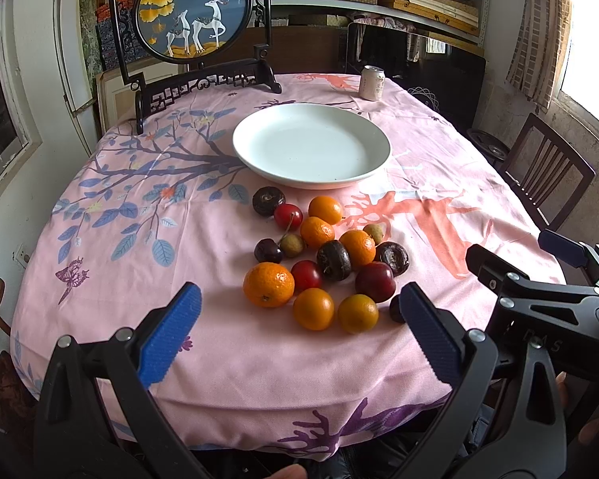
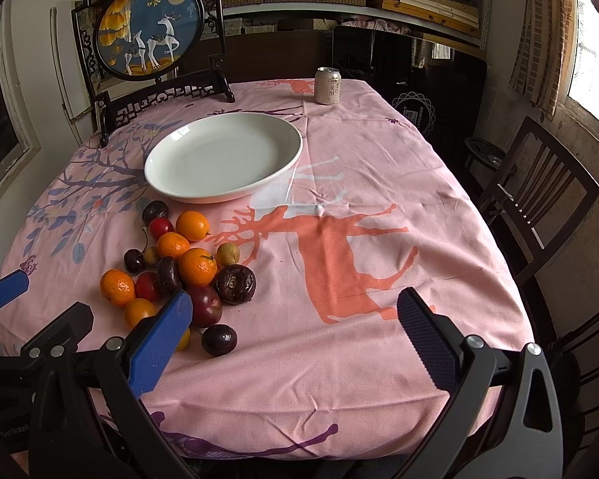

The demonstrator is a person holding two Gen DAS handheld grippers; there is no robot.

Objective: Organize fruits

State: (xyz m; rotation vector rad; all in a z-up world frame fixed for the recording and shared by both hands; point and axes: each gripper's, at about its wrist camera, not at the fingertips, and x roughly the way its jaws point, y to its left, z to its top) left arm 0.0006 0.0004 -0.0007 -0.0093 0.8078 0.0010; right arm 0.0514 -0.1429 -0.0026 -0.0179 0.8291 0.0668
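A heap of small fruit (image 1: pixel 323 259) (image 2: pixel 179 267) lies on the pink tablecloth: several oranges, red cherries, dark plums and two pale longans. Behind it stands an empty white plate (image 1: pixel 311 145) (image 2: pixel 223 157). My left gripper (image 1: pixel 299 311) hovers open just in front of the heap, its blue fingers either side of the nearest oranges (image 1: pixel 313 308) without touching them. My right gripper (image 2: pixel 295 311) is open too, over bare cloth to the right of the heap; its left finger (image 2: pixel 159 343) covers part of an orange. The right gripper's body (image 1: pixel 555 299) shows in the left wrist view.
A drink can (image 1: pixel 372 83) (image 2: pixel 328 86) stands at the table's far edge. A framed round deer picture (image 1: pixel 193 8) (image 2: pixel 147 30) on a dark stand sits at the back left. A wooden chair (image 1: pixel 547 171) (image 2: pixel 539 187) is at the right. Shelves of boxes fill the back wall.
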